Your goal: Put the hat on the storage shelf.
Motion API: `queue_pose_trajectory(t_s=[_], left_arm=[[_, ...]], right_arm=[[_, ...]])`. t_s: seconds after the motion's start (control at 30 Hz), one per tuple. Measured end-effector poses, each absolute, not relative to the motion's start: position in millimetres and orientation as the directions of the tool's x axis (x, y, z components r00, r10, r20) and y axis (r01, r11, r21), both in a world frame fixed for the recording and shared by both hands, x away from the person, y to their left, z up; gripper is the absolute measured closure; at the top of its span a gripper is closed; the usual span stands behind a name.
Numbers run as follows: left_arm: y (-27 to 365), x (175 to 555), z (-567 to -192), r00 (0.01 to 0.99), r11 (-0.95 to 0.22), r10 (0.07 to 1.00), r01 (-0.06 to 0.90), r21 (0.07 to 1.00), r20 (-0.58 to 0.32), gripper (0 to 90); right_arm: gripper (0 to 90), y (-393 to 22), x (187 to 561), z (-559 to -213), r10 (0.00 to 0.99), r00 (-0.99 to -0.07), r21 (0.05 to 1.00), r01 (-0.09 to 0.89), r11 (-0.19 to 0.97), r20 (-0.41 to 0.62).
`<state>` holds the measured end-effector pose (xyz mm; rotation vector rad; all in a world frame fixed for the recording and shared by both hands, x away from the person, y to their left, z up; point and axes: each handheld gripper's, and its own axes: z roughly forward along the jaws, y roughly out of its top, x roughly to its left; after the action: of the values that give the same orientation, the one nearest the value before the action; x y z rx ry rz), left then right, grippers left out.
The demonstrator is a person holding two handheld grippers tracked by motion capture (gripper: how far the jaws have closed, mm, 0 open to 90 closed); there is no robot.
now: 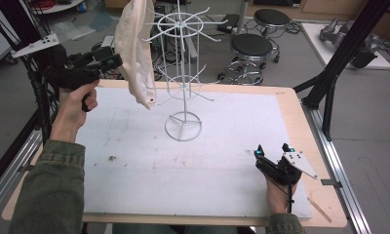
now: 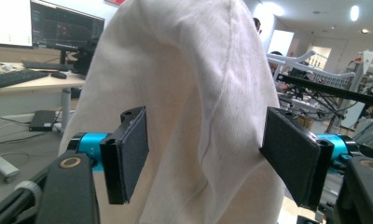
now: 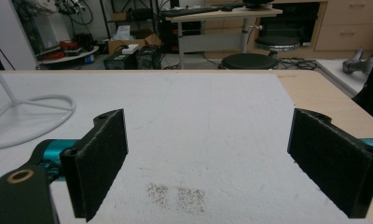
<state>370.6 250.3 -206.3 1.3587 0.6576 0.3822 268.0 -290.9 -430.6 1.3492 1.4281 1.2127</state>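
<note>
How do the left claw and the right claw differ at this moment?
The left claw is raised beside the white wire rack, at the hanging cream cloth; the right claw sits low over the table. The left claw has the cloth between its pads without pressing it; the right claw has nothing between its own. Both stand wide open.

We see a cream-white cloth (image 1: 136, 48) hanging from the upper arms of a white wire rack (image 1: 183, 73), draped long and narrow with soft folds, its pointed lower end dangling free above the counter (image 1: 207, 161). Up close the cloth (image 2: 194, 112) shows a plain weave, a stitched seam running down it, and a rounded top where it bends over.
</note>
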Motion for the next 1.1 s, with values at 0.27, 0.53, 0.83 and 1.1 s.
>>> queue_pose_trajectory(t_s=[0.27, 0.53, 0.83, 1.1], left_arm=[[266, 357, -223, 0.734, 0.181, 0.646, 0.123, 0.976, -0.212, 31.2], [278, 343, -235, 0.706, 0.203, 0.674, 0.106, 0.973, -0.218, 31.0], [285, 336, -257, 0.671, 0.221, 0.702, 0.113, 0.969, -0.238, 30.8], [293, 332, -279, 0.642, 0.252, 0.715, 0.132, 0.959, -0.276, 30.2]], right_arm=[[11.1, -290, 267, -430, 0.993, -0.104, 0.975, 0.219, -0.034, 0.058], [11.1, -289, 267, -430, 0.993, -0.104, 0.977, 0.211, -0.033, 0.056], [11.1, -290, 266, -430, 0.993, -0.100, 0.977, 0.209, -0.035, 0.057], [11.1, -289, 266, -430, 0.993, -0.099, 0.978, 0.207, -0.036, 0.058]])
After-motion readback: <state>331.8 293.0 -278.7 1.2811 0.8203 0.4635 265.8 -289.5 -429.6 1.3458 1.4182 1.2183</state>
